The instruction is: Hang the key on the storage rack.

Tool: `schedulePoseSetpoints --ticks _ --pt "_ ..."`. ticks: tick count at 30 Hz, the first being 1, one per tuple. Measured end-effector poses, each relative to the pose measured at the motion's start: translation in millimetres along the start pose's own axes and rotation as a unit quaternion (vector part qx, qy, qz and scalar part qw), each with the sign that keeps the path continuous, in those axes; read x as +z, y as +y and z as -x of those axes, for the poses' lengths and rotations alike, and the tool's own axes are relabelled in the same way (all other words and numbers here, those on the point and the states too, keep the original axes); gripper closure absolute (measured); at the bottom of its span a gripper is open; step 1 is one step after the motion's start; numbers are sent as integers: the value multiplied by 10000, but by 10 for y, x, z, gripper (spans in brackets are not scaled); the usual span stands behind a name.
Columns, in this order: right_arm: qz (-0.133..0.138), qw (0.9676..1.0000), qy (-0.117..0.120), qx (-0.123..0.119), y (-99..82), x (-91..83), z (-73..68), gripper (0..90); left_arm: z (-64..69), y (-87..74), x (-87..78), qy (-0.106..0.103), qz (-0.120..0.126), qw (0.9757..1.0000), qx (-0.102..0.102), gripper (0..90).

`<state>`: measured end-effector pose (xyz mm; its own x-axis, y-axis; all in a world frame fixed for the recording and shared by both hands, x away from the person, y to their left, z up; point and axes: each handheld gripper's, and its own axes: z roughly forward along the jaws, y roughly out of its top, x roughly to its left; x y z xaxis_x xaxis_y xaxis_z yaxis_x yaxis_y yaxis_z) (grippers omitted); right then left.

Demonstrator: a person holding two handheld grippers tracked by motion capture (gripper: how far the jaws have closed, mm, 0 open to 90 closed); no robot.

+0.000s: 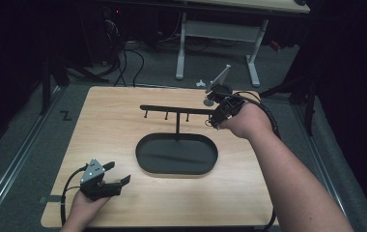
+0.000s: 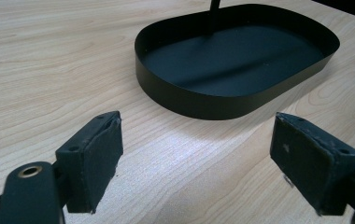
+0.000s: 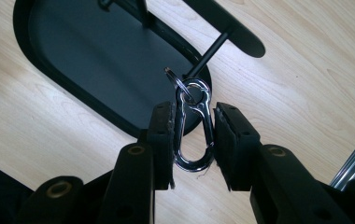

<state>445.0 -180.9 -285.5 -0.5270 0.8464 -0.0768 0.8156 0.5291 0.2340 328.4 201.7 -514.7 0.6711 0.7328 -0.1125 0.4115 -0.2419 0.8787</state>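
Silver carabiner (image 3: 193,130) with a small key ring (image 3: 179,80) on its top end sits pinched between the right gripper (image 3: 193,140) jaws, long axis running along the jaws. It's held up off the table, just beside the right end of the black hook rack's crossbar (image 1: 176,109), over the table's far right area. The ring end is at one of the bar's pegs (image 3: 209,50); can't tell if it's actually on the peg.

The rack's post rises from a black oval tray (image 1: 145,162) in the middle of the wooden table (image 1: 114,130); tray holds nothing but the post.

Left gripper (image 1: 113,177) rests near the table's near left corner, jaws spread wide with nothing between them, aimed at the tray. Left hand (image 1: 82,205) is at the near edge.
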Motion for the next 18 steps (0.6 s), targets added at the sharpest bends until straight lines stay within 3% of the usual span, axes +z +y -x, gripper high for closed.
schedulePoseSetpoints --ticks 18 --pt "41 9999 12 110 100 79 127 688 -13 -2 -2 13 1 10000 -9 176"
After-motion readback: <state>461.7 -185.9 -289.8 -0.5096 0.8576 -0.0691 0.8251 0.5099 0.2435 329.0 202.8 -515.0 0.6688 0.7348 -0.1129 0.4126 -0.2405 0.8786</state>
